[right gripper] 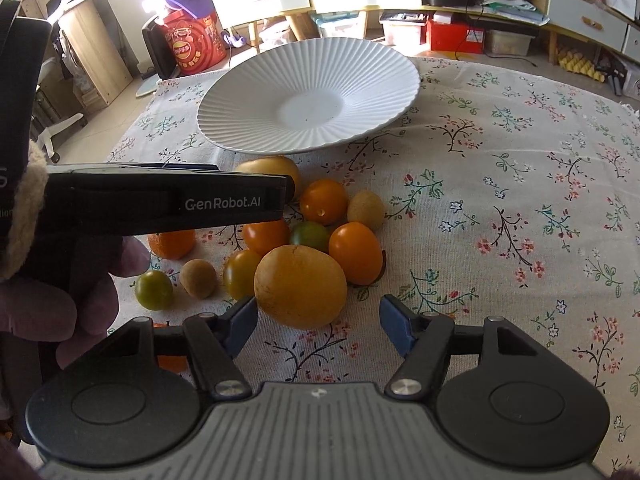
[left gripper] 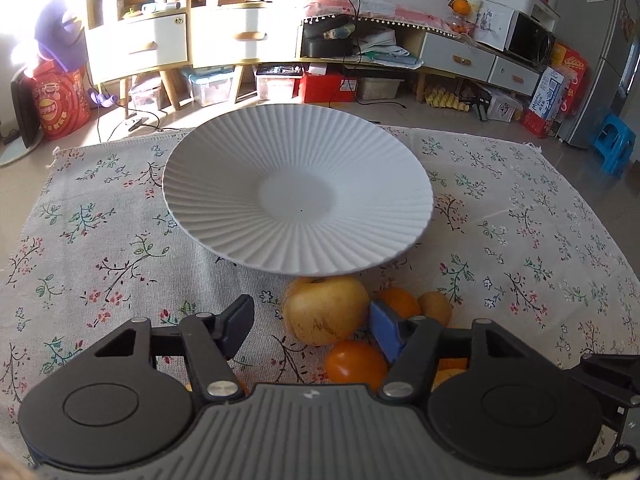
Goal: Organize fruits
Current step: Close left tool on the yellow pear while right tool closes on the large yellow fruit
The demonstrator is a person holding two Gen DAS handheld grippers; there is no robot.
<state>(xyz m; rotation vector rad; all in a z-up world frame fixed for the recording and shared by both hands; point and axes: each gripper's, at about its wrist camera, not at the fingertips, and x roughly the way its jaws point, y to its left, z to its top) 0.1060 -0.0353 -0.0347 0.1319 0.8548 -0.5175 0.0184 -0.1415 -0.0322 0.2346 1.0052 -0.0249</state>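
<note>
A ribbed white plate [left gripper: 208, 208] [right gripper: 248, 116] stands empty on the flowered cloth. In front of it lies a heap of fruit. In the left wrist view my left gripper [left gripper: 310, 322] straddles a pale yellow apple [left gripper: 326, 308]; its right pad is next to the fruit and a gap shows on the left, so it is open. In the right wrist view my right gripper [right gripper: 318, 312] is open around a larger yellow-orange fruit [right gripper: 300, 286], with a gap on the right side. The left gripper [right gripper: 286, 196] crosses that view, hiding part of the pale apple [right gripper: 268, 168].
Orange tomatoes [right gripper: 354, 252], a green tomato [right gripper: 154, 290], brown kiwis [right gripper: 198, 278] and a tangerine [right gripper: 172, 244] crowd together. A hand [right gripper: 60, 308] holds the left gripper. The flowered cloth [right gripper: 520, 200] stretches right. Cabinets and boxes stand beyond the table's far edge.
</note>
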